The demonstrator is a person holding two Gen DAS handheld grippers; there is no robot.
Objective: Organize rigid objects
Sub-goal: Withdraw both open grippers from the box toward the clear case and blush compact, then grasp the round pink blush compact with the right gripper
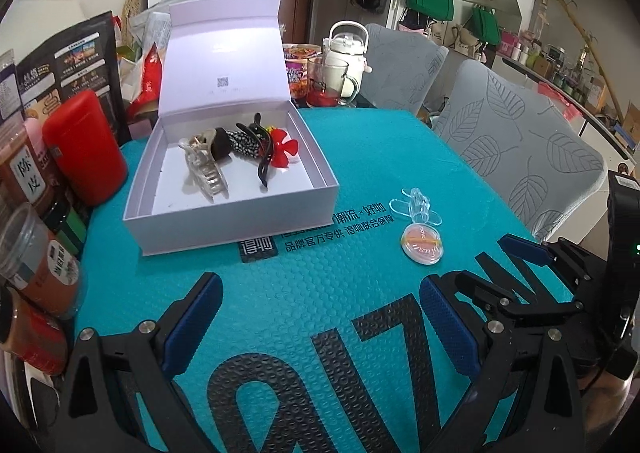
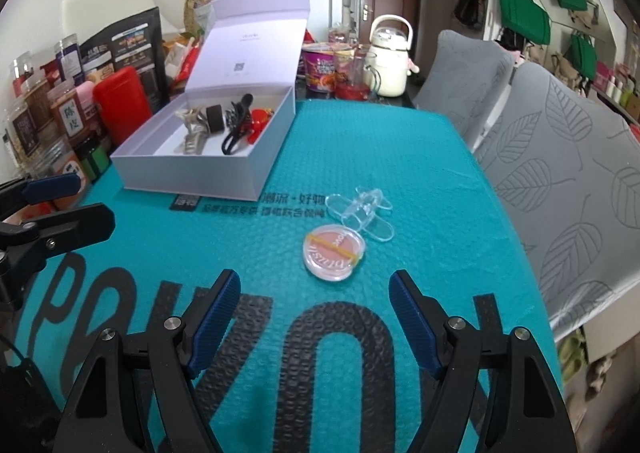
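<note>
- Left wrist view: the open pale lilac cardboard box [image 1: 224, 189] with its hinged lid raised sits at the far left of the teal bubble-wrap mat [image 1: 360, 173]. Inside it lie a clear plastic claw hair clip [image 1: 204, 167], a black-and-white dotted clip [image 1: 244, 145], a black curved clip [image 1: 262, 151] and a red flower-shaped clip [image 1: 284, 151].
- By my reading most of the sorting is done; two items are left on the mat to the right of the box: a transparent plastic hair clip [image 1: 416, 205] and a small round clear compact with pink blush [image 1: 421, 247], just beside each other.
- The left gripper [image 1: 320, 317] hangs over bare mat with its blue-padded jaws wide apart, holding and touching nothing.
- Right wrist view: the round compact [image 2: 335, 256] lies ahead of the right gripper [image 2: 316, 317], roughly in line with the gap between its jaws, with the transparent clip [image 2: 360, 213] just beyond it and the box [image 2: 192, 173] farther off to the left.
- The right gripper's jaws stand spread, empty, clear of the compact; it looks lined up to take that item next.
</note>
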